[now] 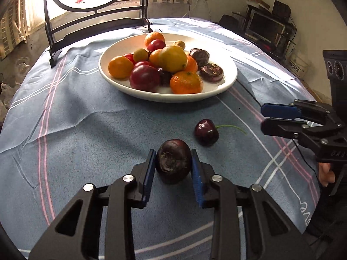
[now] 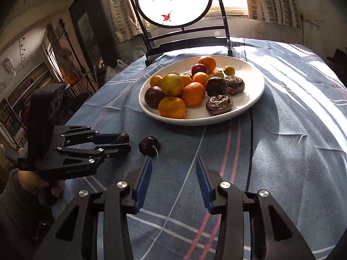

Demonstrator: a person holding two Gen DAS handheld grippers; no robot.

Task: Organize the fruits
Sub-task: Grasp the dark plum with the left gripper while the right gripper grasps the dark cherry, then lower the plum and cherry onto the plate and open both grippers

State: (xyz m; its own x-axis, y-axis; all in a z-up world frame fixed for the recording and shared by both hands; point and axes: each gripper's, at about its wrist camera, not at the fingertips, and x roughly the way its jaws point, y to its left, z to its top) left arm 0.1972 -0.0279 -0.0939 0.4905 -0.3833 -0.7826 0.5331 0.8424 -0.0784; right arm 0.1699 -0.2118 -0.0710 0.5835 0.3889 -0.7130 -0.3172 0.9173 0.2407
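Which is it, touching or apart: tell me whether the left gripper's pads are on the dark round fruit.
Touching. In the left wrist view both blue pads of the left gripper press the sides of the dark round fruit, with no gap showing.

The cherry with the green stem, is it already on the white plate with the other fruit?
No, the cherry lies on the tablecloth, apart from the white plate.

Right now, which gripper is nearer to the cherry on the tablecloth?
Right. The right gripper is open just short of the cherry, its left fingertip by the stem. The left gripper is beside the cherry, shut on a water chestnut.
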